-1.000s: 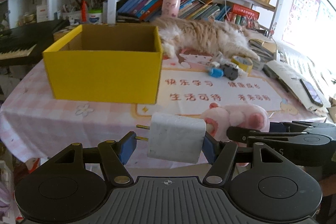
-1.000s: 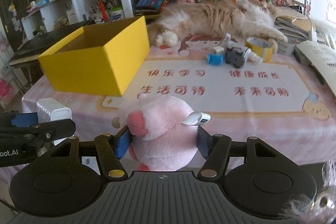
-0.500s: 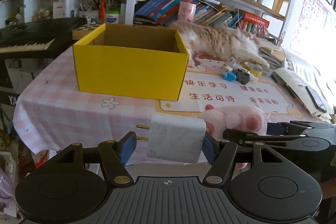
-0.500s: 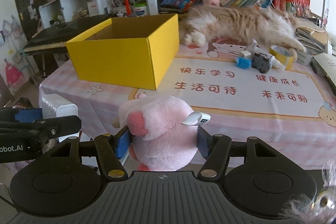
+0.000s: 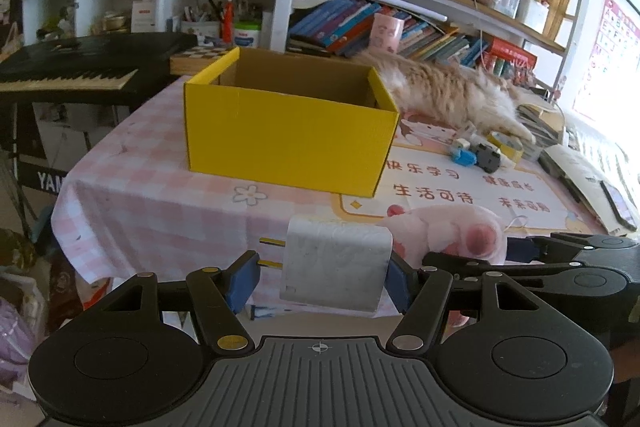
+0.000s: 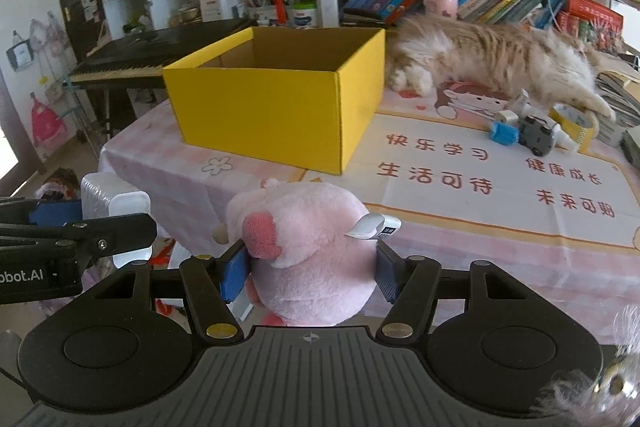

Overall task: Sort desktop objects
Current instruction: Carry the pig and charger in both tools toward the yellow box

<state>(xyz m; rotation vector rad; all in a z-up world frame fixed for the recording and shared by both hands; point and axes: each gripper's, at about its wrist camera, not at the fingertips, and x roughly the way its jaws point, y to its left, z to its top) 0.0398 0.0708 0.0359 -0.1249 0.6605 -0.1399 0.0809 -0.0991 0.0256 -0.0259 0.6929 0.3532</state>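
My left gripper (image 5: 320, 279) is shut on a white charger plug (image 5: 336, 263), whose two prongs point left. In my right gripper (image 6: 310, 275), a pink plush pig (image 6: 304, 247) is squeezed between the blue pads. Both are held in the air off the near edge of the table. An open yellow cardboard box (image 5: 288, 143) stands on the pink checked tablecloth ahead, and its inside looks empty from here. The left wrist view shows the pig (image 5: 452, 231) to the right. In the right wrist view the charger (image 6: 116, 203) hangs at the left.
A long-haired cat (image 6: 492, 59) lies along the back of the table. Near it are a blue block (image 6: 504, 133), a grey toy car (image 6: 538, 135) and a tape roll (image 6: 572, 119). A phone (image 5: 618, 201) lies at the right edge. A keyboard piano (image 5: 72, 75) stands left, with bookshelves behind.
Both grippers have drawn back from the table with their loads still held. The yellow box now looks farther off and sits more to the right in both views.
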